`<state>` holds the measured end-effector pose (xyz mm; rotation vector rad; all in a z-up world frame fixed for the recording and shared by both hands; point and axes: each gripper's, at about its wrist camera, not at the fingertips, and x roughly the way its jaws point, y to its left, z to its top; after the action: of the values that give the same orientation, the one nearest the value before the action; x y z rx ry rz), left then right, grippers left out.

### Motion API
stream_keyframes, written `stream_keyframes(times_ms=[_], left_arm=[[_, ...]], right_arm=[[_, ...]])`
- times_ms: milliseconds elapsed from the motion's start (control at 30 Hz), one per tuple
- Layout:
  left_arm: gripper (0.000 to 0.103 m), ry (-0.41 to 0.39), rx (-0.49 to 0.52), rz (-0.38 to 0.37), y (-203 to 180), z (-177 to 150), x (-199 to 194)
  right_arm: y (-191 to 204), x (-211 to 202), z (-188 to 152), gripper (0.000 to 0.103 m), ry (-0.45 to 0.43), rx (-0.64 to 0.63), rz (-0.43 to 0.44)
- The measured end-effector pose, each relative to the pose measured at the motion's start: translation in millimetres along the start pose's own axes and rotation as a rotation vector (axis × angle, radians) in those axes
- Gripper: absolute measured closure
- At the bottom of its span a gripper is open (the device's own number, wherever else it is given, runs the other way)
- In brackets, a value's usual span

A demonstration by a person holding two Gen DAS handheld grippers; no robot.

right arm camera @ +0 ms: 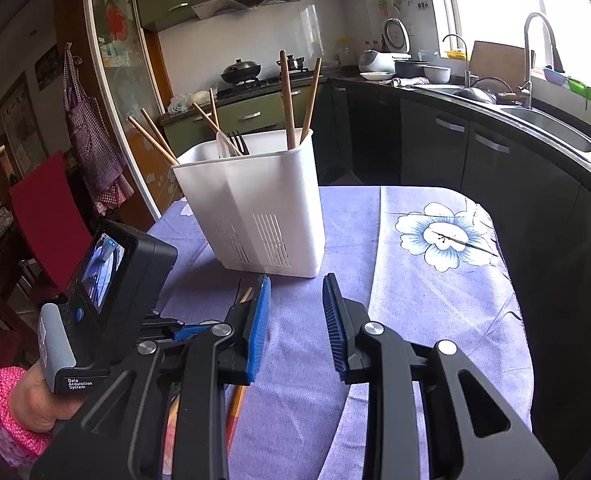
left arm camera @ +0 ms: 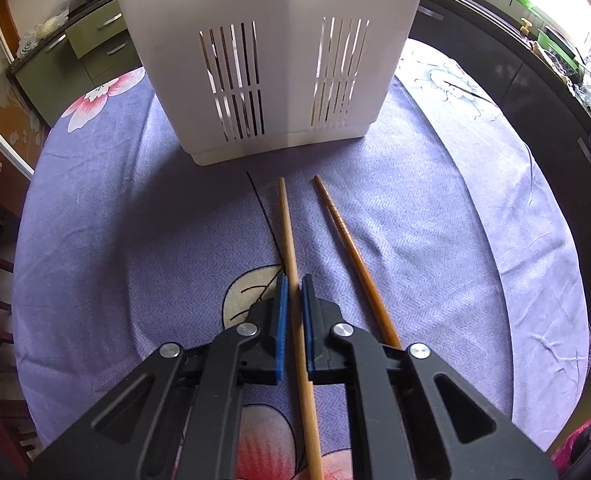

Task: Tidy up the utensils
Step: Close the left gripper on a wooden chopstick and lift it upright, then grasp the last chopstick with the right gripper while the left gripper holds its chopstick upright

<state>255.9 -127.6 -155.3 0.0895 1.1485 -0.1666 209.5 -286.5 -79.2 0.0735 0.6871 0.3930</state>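
Note:
A white slotted utensil holder stands on the purple tablecloth; in the right wrist view the holder holds several chopsticks, a fork and a white spoon. Two wooden chopsticks lie on the cloth in front of it. My left gripper has its blue pads closed around the lighter chopstick. The darker chopstick lies free just to its right. My right gripper is open and empty, above the cloth to the right of the left gripper.
The table edge curves round to the right, with dark kitchen cabinets and a sink beyond. A stove with a pot stands behind the holder. A red chair is at the left.

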Motion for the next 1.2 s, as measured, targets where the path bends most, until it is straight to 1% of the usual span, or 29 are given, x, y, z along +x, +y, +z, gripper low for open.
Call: stream_keyframes(times_ms=[167, 200, 267, 400, 433, 500, 600, 733, 867, 1067, 1200], left_arm=[[0.097, -0.013, -0.007, -0.012, 3.9, -3.7, -6.2], [0.097, -0.02, -0.008, -0.014, 4.9, -4.5, -9.0], [0.097, -0.043, -0.009, -0.018, 7.6, -6.6, -17.2], [0.097, -0.088, -0.015, -0.035, 12.9, -11.3, -36.4], [0.097, -0.1, -0.016, -0.04, 14.0, -12.9, -41.5], [0.097, -0.128, -0.019, -0.05, 16.2, -16.4, -52.7], [0.097, -0.17, -0.024, -0.066, 20.1, -22.5, -69.7], [0.097, -0.218, -0.03, -0.084, 26.4, -30.9, -89.3], [0.097, -0.248, -0.034, -0.099, 32.6, -39.6, -103.8], [0.097, -0.268, -0.029, -0.102, 35.0, -44.5, -112.3], [0.097, -0.271, -0.032, -0.106, 37.5, -46.0, -113.1]], right_arm=[[1.1, -0.7, 0.8, 0.076, -0.001, -0.005, -0.001], [1.7, 0.0, 0.7, 0.071, 0.001, -0.007, -0.002], [3.3, 1.5, 0.2, 0.067, 0.003, -0.013, -0.004], [8.7, 10.2, -0.3, 0.067, 0.027, -0.032, -0.004], [10.9, 13.9, -0.4, 0.067, 0.039, -0.04, -0.003], [15.5, 22.7, -0.8, 0.059, 0.064, -0.055, -0.001], [24.8, 43.5, -3.3, 0.059, 0.131, -0.082, 0.007], [35.4, 80.4, -12.6, 0.059, 0.243, -0.127, -0.004], [42.6, 108.0, -23.8, 0.059, 0.31, -0.148, -0.021], [49.6, 135.7, -35.3, 0.06, 0.359, -0.161, -0.039], [54.7, 146.4, -38.6, 0.06, 0.372, -0.173, -0.052]])
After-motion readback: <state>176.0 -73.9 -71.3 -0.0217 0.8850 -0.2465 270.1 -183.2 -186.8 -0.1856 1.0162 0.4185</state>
